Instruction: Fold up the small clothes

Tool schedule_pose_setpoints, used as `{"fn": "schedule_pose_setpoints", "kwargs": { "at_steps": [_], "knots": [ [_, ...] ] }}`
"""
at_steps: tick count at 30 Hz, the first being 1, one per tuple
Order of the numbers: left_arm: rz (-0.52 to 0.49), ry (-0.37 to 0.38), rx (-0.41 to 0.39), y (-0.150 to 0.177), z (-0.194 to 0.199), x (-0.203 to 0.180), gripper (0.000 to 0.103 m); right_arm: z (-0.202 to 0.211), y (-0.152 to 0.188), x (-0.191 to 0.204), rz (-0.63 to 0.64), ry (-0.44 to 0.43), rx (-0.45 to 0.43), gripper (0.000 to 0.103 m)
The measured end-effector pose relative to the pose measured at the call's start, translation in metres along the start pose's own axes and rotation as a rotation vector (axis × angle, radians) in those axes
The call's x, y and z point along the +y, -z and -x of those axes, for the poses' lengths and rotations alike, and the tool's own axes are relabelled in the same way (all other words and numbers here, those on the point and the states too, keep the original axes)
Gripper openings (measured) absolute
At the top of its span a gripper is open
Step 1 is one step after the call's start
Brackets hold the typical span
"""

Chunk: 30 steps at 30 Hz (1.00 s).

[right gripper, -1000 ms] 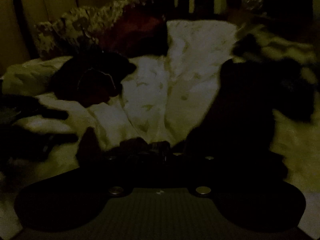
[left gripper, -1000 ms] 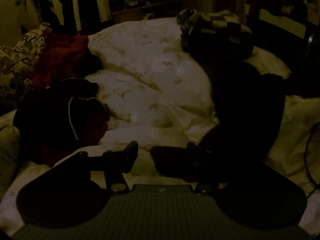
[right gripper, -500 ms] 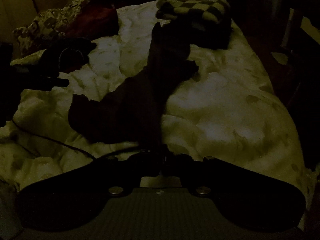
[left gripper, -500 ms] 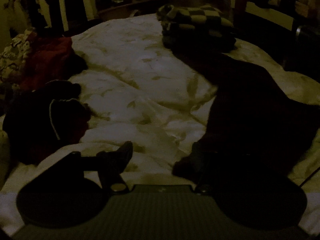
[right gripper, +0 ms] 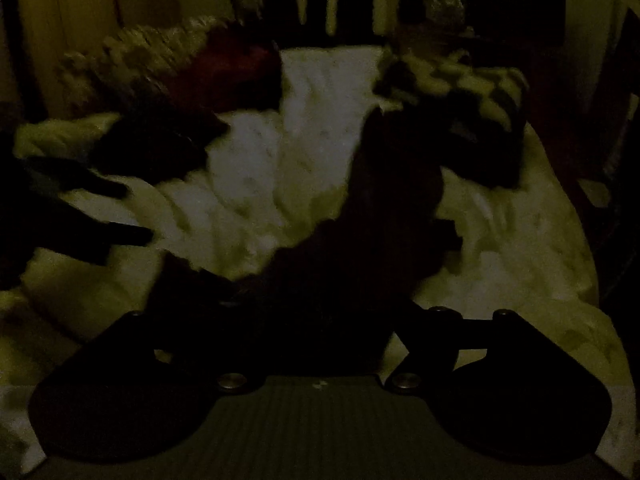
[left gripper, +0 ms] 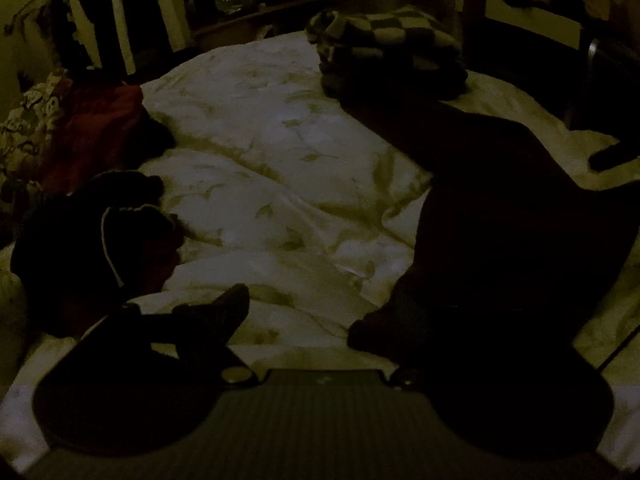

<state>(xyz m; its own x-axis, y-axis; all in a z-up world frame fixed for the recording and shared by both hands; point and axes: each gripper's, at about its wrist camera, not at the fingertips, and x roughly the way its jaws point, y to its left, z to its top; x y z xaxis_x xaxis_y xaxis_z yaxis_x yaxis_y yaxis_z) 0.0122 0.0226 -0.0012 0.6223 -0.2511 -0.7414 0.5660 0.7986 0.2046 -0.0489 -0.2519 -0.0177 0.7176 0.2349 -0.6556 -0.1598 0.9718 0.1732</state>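
A dark garment [left gripper: 504, 216] lies spread on the pale patterned duvet [left gripper: 280, 168], reaching from the checkered pile to my left gripper [left gripper: 304, 320]. The left gripper is open; its left finger [left gripper: 228, 308] shows against the duvet and its right finger is lost in the garment's near edge. In the right wrist view the same garment [right gripper: 384, 200] runs down to my right gripper [right gripper: 320, 316], whose fingers merge with the dark cloth in blur. The left gripper's fingers [right gripper: 112, 232] show at that view's left edge.
A folded checkered pile [left gripper: 388, 52] sits at the bed's far end. A heap of dark and red clothes [left gripper: 96, 240] lies at the left, with a red garment [left gripper: 96, 128] and a floral pillow [left gripper: 28, 120] behind. A cable [left gripper: 620, 348] runs at the right.
The right gripper has swung back toward the left, its view now blurred, and its fingers look wider apart. The left gripper's view has shifted slightly; the garment lies spread beside it.
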Motion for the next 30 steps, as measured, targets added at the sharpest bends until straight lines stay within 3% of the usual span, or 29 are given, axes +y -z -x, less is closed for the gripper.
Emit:
{"fn": "schedule_pose_setpoints", "kwargs": {
  "at_steps": [1, 2, 3, 4, 7, 10, 14, 17, 21, 23, 24, 27, 28, 30],
  "knots": [
    [-0.008, -0.004, -0.002, 0.001, 0.000, -0.001, 0.085, -0.009, 0.001, -0.003, -0.007, -0.006, 0.040, 0.099],
    [-0.014, -0.007, -0.005, 0.001, 0.000, -0.001, 0.085, -0.021, 0.002, -0.008, -0.028, -0.014, 0.096, 0.076],
    [-0.019, -0.011, -0.007, 0.002, 0.001, -0.001, 0.085, -0.026, 0.004, -0.010, -0.047, -0.024, 0.123, 0.009],
    [-0.021, -0.015, -0.010, 0.002, 0.001, 0.001, 0.085, -0.028, 0.006, -0.010, -0.056, -0.052, 0.126, 0.007],
    [0.007, -0.046, -0.020, 0.002, 0.006, 0.011, 0.085, -0.021, -0.009, 0.007, -0.035, -0.147, 0.062, 0.006],
    [0.075, -0.093, -0.042, 0.002, 0.017, 0.032, 0.085, -0.018, -0.038, 0.027, -0.075, -0.318, -0.041, 0.006],
    [0.140, -0.207, -0.060, 0.009, 0.037, 0.062, 0.085, -0.054, -0.083, 0.084, -0.005, -0.452, -0.130, 0.007],
    [0.177, -0.281, -0.049, 0.016, 0.044, 0.082, 0.089, -0.097, -0.118, 0.115, -0.093, -0.584, -0.153, 0.007],
    [0.198, -0.285, -0.005, 0.021, 0.040, 0.095, 0.090, -0.145, -0.152, 0.154, -0.114, -0.554, -0.212, 0.010],
    [0.186, -0.274, 0.005, 0.021, 0.035, 0.094, 0.095, -0.171, -0.152, 0.156, -0.163, -0.537, -0.190, 0.027],
    [0.172, -0.276, 0.005, 0.021, 0.033, 0.093, 0.102, -0.184, -0.151, 0.153, -0.197, -0.535, -0.140, 0.042],
    [0.138, -0.284, 0.008, 0.019, 0.024, 0.086, 0.103, -0.178, -0.137, 0.128, -0.245, -0.529, -0.149, 0.050],
    [0.140, -0.277, 0.014, 0.019, 0.020, 0.086, 0.103, -0.172, -0.135, 0.120, -0.228, -0.502, -0.162, 0.061],
    [0.158, -0.258, 0.022, 0.018, 0.013, 0.089, 0.103, -0.154, -0.127, 0.093, -0.175, -0.383, -0.162, 0.072]
  ]
}}
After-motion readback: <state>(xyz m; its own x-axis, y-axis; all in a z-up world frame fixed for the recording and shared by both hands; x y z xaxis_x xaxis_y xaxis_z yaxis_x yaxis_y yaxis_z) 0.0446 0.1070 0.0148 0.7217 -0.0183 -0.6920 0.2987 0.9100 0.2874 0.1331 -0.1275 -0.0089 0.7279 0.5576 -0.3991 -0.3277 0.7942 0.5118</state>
